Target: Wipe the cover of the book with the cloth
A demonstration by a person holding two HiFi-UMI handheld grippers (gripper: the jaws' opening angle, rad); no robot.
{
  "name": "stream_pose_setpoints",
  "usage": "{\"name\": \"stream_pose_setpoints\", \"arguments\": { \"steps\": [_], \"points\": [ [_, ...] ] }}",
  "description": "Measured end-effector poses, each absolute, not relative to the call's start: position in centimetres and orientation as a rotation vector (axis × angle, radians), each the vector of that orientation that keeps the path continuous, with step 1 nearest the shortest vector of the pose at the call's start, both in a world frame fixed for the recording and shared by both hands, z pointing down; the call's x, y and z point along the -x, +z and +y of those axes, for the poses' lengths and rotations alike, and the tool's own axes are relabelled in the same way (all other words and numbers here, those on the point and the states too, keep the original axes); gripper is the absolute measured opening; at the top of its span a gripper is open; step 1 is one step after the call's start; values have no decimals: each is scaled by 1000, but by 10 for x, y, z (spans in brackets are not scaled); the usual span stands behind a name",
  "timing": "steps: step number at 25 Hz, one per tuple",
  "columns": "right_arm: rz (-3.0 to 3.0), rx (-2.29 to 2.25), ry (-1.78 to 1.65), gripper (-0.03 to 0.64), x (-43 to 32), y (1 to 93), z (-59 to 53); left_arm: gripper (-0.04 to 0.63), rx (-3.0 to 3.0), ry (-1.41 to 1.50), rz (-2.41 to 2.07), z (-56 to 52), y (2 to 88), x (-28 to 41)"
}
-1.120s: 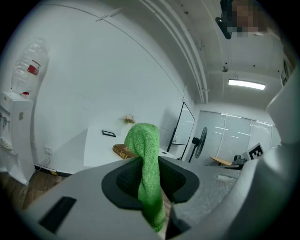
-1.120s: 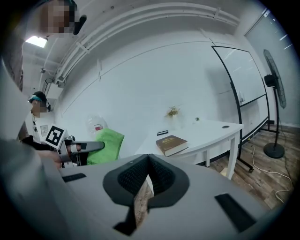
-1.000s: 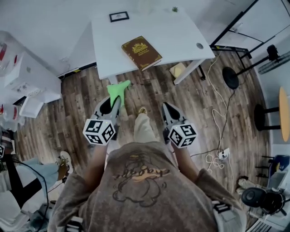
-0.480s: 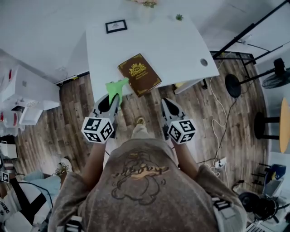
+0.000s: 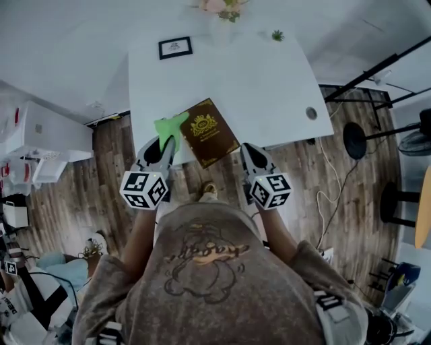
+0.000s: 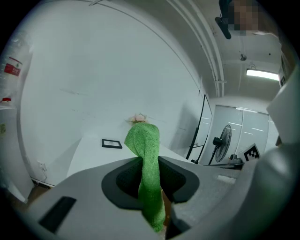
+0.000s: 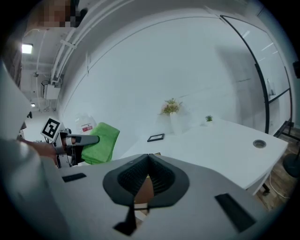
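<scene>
A brown book (image 5: 209, 131) with a gold emblem lies tilted at the near edge of the white table (image 5: 256, 81). My left gripper (image 5: 163, 145) is shut on a green cloth (image 5: 170, 126) that sticks out past its tips, just left of the book. In the left gripper view the green cloth (image 6: 147, 173) stands pinched between the jaws. My right gripper (image 5: 247, 151) is shut and empty, at the table's near edge right of the book. Through its jaws a sliver of the brown book (image 7: 143, 187) shows, with the green cloth (image 7: 99, 143) at left.
A small black picture frame (image 5: 175, 47), a flower vase (image 5: 222, 8) and a tiny green plant (image 5: 277, 35) stand at the table's far side. A cable hole (image 5: 310, 113) sits near its right corner. Black stands (image 5: 357, 138) and cables occupy the wooden floor at right.
The table and book have come closer as the person stepped forward. Both grippers now reach the table's near edge, the cloth beside the book. Neither gripper changed its state.
</scene>
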State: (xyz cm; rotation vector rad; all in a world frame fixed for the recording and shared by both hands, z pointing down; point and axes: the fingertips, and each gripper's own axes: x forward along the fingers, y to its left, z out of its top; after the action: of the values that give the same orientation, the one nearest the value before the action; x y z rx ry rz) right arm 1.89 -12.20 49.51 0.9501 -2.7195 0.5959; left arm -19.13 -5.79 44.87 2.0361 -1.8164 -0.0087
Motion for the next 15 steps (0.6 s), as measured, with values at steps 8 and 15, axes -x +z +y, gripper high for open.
{"name": "stream_pose_setpoints", "arguments": {
  "steps": [8, 15],
  "points": [
    [-2708, -971, 599, 2, -1, 501, -143, 78, -2049, 18, -1799, -78, 453, 212],
    [-2623, -1120, 647, 2, -3, 515, -140, 78, -2115, 55, -1709, -99, 460, 230]
  ]
}}
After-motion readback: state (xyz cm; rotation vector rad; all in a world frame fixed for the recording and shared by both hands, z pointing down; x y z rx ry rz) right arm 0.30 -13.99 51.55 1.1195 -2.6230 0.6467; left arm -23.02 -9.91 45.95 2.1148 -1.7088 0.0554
